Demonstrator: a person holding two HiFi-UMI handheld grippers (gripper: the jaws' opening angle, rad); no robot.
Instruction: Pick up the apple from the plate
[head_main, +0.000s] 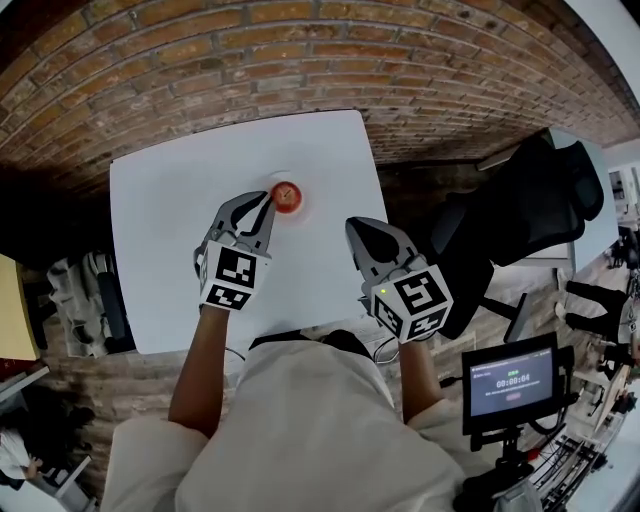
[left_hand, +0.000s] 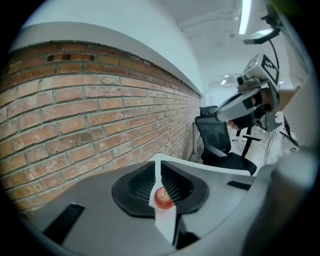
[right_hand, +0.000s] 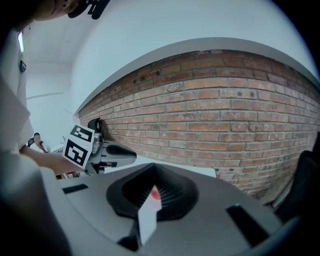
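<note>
Apple (head_main: 287, 196) on a seemingly white plate (head_main: 306, 207); left tongs (head_main: 268, 199) and right tongs (head_main: 358, 232) both closed. Risk: unopened tips nudge it, rolling it across the tabletop (head_main: 170, 210).

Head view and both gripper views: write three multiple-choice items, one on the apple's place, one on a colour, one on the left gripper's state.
1. Where is the apple?
A. In the left gripper
B. On the plate
C. On the chair

2. What colour is the table?
A. White
B. Black
C. Green

3. How do the left gripper's jaws stand?
A. Wide apart
B. Clamped on the apple
C. Shut, holding nothing

Answers:
1. B: the head view shows it resting on the plate.
2. A: the tabletop is plain white.
3. C: the left gripper view shows only a slit between the jaws, with the apple beyond them.
</note>
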